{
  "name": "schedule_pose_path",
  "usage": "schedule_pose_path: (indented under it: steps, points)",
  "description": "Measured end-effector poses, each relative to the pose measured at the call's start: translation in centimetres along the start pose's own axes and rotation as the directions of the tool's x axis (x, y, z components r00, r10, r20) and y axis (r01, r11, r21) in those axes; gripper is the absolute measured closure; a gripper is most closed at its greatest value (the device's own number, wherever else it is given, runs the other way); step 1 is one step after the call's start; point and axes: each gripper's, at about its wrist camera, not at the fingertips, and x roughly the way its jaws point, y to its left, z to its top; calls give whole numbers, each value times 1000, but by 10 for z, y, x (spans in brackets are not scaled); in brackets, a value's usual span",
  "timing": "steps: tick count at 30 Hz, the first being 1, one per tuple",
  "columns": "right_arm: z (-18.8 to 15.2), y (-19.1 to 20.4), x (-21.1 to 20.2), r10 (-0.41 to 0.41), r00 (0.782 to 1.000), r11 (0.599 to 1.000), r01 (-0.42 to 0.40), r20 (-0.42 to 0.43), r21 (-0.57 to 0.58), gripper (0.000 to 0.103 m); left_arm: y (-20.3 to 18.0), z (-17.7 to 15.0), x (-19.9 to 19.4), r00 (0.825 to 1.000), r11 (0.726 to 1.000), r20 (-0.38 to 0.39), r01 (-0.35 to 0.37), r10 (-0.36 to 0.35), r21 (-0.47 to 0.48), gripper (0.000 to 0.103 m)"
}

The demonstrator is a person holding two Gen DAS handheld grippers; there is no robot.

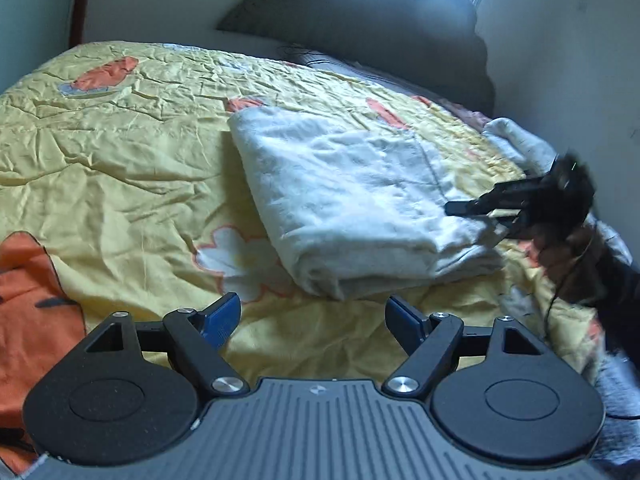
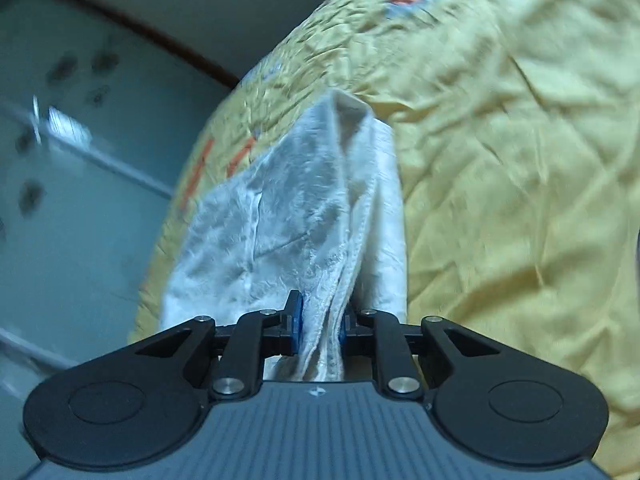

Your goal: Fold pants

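Pants (image 1: 352,204), white and folded into a thick pad, lie just ahead of the left gripper (image 1: 312,316), whose jaws stand wide and empty low in that frame, the long axis running from lower right up toward centre. The right gripper (image 2: 319,330) is clamped narrow on the pants' hem at the pad's right edge. Beyond, yellow quilt (image 1: 120,152) lies open to the left.

Home bedroom showing: crumpled yellow quilted bedspread with orange patches (image 1: 120,152) covering bed, dark grey pillows (image 1: 380,20) lying at headboard.
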Motion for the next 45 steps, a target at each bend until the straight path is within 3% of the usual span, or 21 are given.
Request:
schedule_pose_path:
  steps: [5,8,10,14,15,18,20,24,26,27,28,29,33,37,39,42,45]
  points:
    - [15,-5,-36,2,993,1000,-1,116,-13,73,27,34,-23,990,988,126,82,-66,-129,17]
    - [45,-12,-41,-11,986,1000,13,165,-13,48,58,63,-3,975,956,175,175,-135,-234,12]
    - [64,-17,-29,-10,987,1000,10,161,1,42,79,86,28,977,922,142,198,-158,-334,13]
    - [85,-13,9,52,996,999,-52,76,-4,42,112,115,98,969,792,71,236,-238,-563,15]
    - [89,-11,20,44,998,999,-43,45,-12,42,115,120,112,967,774,59,236,-250,-588,15]
    - [95,-13,37,10,1000,1000,-9,20,-29,34,117,129,149,967,760,10,207,-255,-617,15]
    - [99,-17,40,39,999,999,-39,6,-19,34,114,136,159,969,763,32,213,-246,-610,15]
    - [103,-12,44,21,999,997,-24,-37,-78,36,106,150,180,966,778,15,218,-259,-589,15]
    - [103,-10,43,-7,999,995,3,-42,-102,44,100,154,187,968,796,7,210,-251,-567,20]
    - [103,-9,45,-30,999,993,25,-44,-115,57,98,155,189,972,808,-3,194,-235,-556,25]
    - [103,-7,48,-46,998,990,39,-43,-135,69,96,156,191,979,824,-21,161,-205,-543,57]
    - [102,-6,48,-55,998,987,48,-38,-154,72,97,155,194,985,846,-57,110,-163,-522,79]
    - [105,12,47,-65,998,973,59,-20,-225,78,90,156,186,993,895,-66,58,-97,-443,81]
    - [104,34,41,4,1000,958,-3,1,-285,84,75,162,146,998,942,34,58,-50,-331,85]
    - [108,22,52,-23,999,967,16,-25,-253,84,78,162,147,998,945,35,59,-50,-321,85]
    - [108,1,67,-27,999,985,21,-32,-172,83,86,153,175,999,948,-38,-18,6,-318,85]
    - [102,1,57,-40,999,987,38,-6,-153,70,93,147,181,1000,943,-16,13,-20,-334,85]
